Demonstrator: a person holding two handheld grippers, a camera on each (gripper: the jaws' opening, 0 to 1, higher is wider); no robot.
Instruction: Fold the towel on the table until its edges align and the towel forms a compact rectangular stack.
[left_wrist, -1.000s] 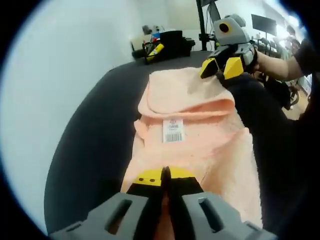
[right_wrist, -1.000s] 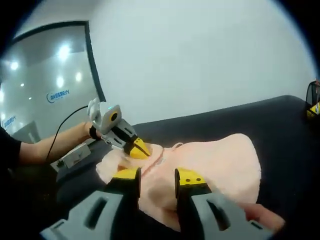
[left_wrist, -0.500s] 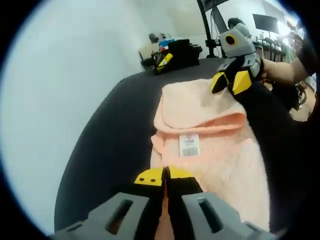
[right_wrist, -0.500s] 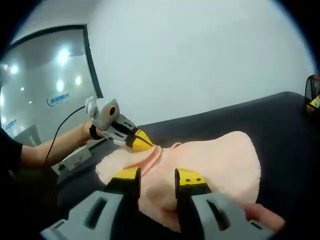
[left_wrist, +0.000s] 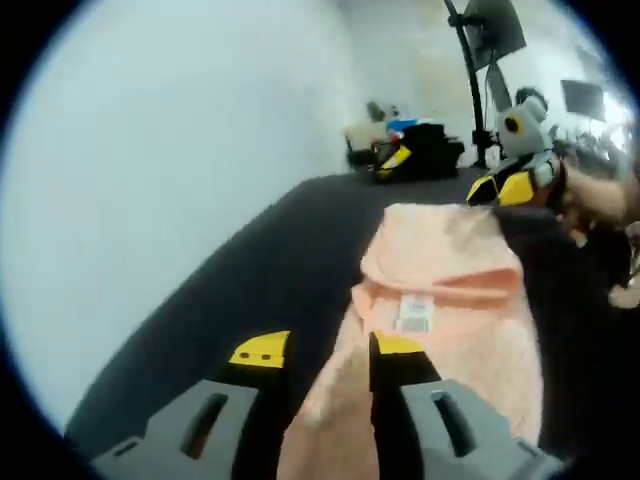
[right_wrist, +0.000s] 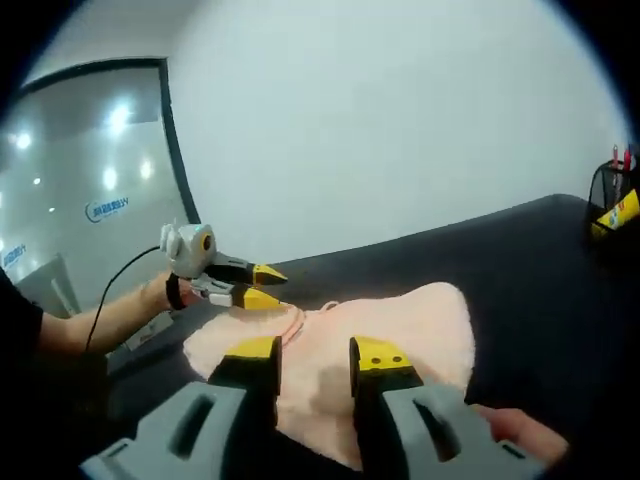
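One peach towel (left_wrist: 450, 290) lies folded on a dark surface (left_wrist: 270, 270), its upper layer doubled back in a soft rounded fold. A white label with a barcode (left_wrist: 414, 312) sits on the lower layer just beneath that fold. In the left gripper view, a strip of the towel runs down between the jaws of the left hand-held gripper (left_wrist: 318, 352), which are spread apart with yellow tips on either side of the cloth; no pinch shows.

In the right gripper view, the towel (right_wrist: 400, 330) spreads as a rounded heap just beyond the right hand-held gripper (right_wrist: 313, 352), whose jaws are also spread and grip nothing. Fingers (right_wrist: 510, 428) show at the lower right of this view.

The left hand-held gripper (right_wrist: 250, 285) appears across the towel in the right gripper view, held by a person's hand (right_wrist: 160, 295) just above the cloth's far edge, its jaws parted. The right hand-held gripper (left_wrist: 508, 187) appears at the towel's far corner in the left gripper view.

A black organiser holding pens (right_wrist: 612, 205) stands on the surface, well apart from the towel. A monitor on a pole (left_wrist: 485, 40) rises behind.
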